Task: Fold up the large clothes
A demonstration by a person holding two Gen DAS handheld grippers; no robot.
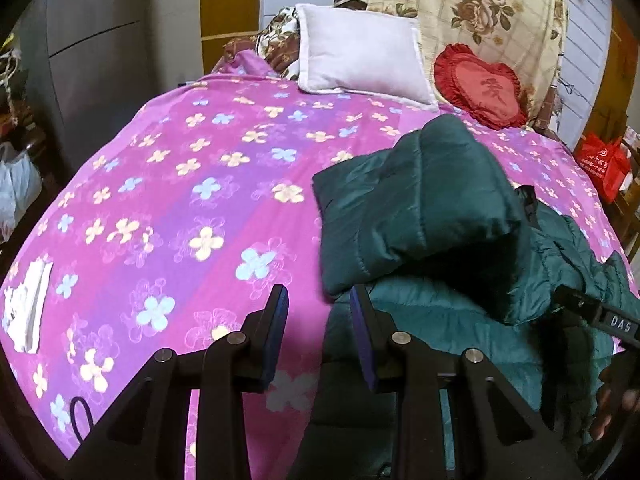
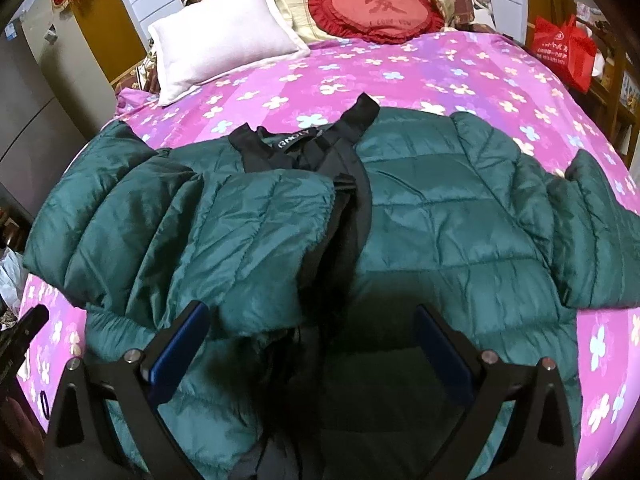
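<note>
The green quilted jacket (image 2: 420, 208) lies spread on the pink flowered bedspread (image 1: 180, 184), one sleeve folded across its front, while the left gripper (image 1: 319, 300) and right gripper (image 2: 312, 320) hover above it, jaws apart and empty.

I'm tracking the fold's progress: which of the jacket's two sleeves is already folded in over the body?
The left sleeve of the green puffer jacket: it lies across the chest, while the right sleeve still stretches outward on the bedspread.

A bed (image 2: 460, 76) wears a pink cover printed with flowers. At its head a white pillow (image 2: 224, 32) lies beside a red heart-shaped cushion (image 2: 376, 8), both against a cream rose-patterned quilt (image 1: 480, 12). A red bag (image 2: 564, 52) sits off the bed's far right corner.
</note>
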